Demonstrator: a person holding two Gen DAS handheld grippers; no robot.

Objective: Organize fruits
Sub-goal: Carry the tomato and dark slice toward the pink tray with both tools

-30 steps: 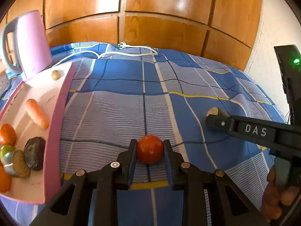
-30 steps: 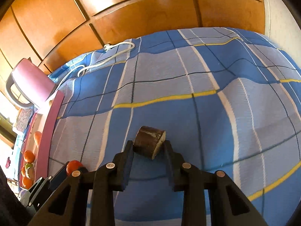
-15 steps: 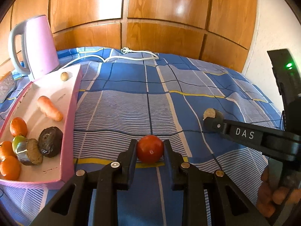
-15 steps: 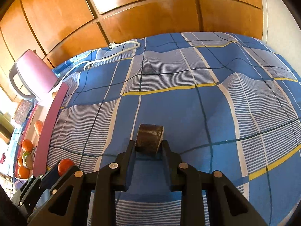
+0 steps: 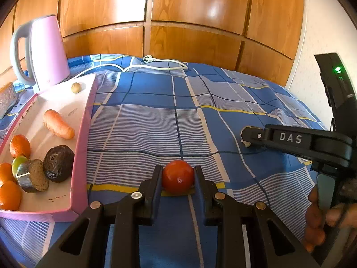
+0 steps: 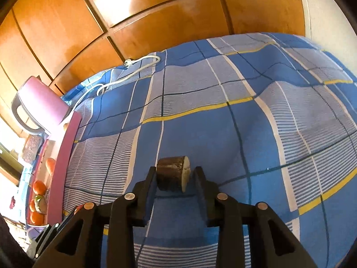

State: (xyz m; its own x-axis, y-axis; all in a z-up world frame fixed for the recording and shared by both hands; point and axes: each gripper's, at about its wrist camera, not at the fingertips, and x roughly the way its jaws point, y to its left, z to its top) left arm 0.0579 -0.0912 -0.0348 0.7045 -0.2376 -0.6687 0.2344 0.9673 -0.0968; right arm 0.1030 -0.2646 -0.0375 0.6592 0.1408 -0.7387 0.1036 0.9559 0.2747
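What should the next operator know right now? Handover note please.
Left gripper: shut on the red tomato, over the blue checked bedspread.
Right gripper: a dark cut fruit chunk sits between its fingers; its jaws have just been opening slightly, so check the grip.
Pink tray, to the left: already holds a carrot, oranges, a dark round fruit and another cut chunk.
Left to do: put the tomato and the chunk in the tray.

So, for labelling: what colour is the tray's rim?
Pink rim on the tray, white inside; clearest in the left wrist view.
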